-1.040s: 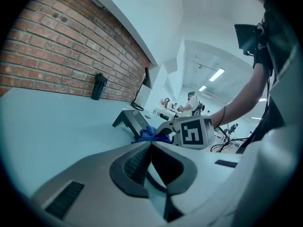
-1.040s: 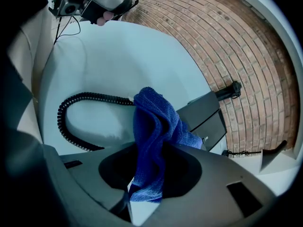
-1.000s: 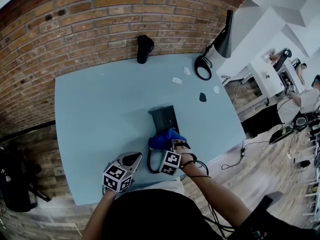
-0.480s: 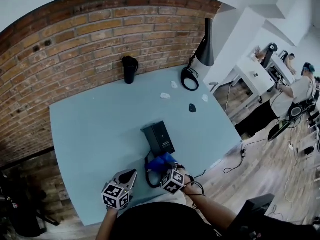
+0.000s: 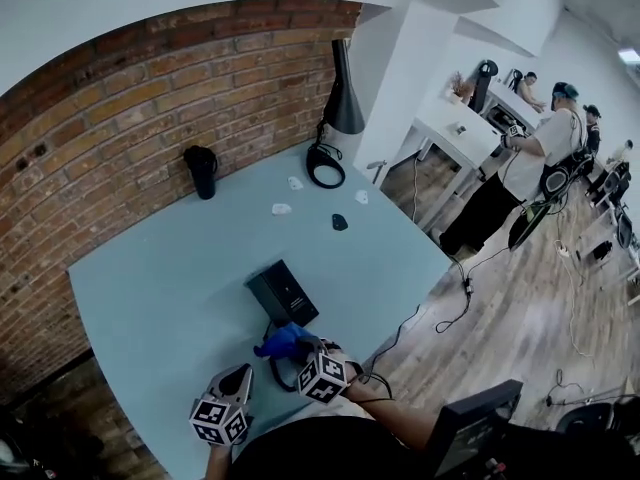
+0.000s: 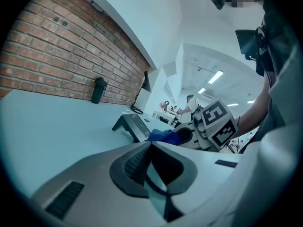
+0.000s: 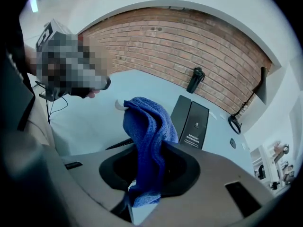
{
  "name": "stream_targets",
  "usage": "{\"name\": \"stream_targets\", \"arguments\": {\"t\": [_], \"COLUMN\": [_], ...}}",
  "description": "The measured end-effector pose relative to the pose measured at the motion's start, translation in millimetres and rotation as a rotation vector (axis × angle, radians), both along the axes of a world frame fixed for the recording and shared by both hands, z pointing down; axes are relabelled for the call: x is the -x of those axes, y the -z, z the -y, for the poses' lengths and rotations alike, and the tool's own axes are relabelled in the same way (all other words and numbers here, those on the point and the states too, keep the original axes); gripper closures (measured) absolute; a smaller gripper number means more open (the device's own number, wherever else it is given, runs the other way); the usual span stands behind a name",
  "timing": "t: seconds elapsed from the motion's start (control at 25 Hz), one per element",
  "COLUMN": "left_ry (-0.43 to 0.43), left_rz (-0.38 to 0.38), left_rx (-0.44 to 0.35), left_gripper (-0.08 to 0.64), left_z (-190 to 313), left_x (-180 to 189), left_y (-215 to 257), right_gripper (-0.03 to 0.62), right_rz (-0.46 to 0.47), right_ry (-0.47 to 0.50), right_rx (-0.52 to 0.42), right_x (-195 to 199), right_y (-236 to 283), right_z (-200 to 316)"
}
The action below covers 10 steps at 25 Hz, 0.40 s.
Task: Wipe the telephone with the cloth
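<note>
Here our right gripper had its jaws clamped on the blue cloth, which bunched up out of the jaws and hung down between them. The telephone, a black slanted box, sat near the middle of the table, with its long side running away from us. In the head view the cloth lay just on our side of the telephone, and we could not tell whether the two touched. A black cord looped on the table beside the right gripper.

Our left gripper was held off to the left, apart from the telephone. Its jaws were closed to a thin slit with nothing between them.

Farther back a dark bottle stood by the brick wall. A black lamp rose from a ring base at the far corner. A few white scraps and a small dark lump lay between lamp and telephone. Across the room people stood at a white desk.
</note>
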<state>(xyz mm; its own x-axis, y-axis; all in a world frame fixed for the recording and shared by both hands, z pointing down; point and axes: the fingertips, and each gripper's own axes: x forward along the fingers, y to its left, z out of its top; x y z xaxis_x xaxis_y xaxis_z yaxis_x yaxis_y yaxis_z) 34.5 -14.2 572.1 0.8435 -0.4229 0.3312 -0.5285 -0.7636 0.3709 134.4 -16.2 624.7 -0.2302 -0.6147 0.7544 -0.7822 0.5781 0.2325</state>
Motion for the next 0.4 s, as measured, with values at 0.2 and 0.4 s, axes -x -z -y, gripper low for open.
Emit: {"name": "stream_targets", "arguments": {"t": [0.2, 0.4], "left_ry": [0.005, 0.029], "left_rz": [-0.007, -0.007], "left_rx": [-0.004, -0.005], "left_gripper": [0.554, 0.553], "left_z": [0, -9], "left_x": [3, 4], "left_y": [2, 0], "right_gripper": [0.469, 0.469], "right_rz": [0.04, 0.084], "right_ry": [-0.002, 0.008], "right_rx": [-0.02, -0.021], "right_x": [13, 21], "right_y": [10, 13], "right_z": [2, -4]}}
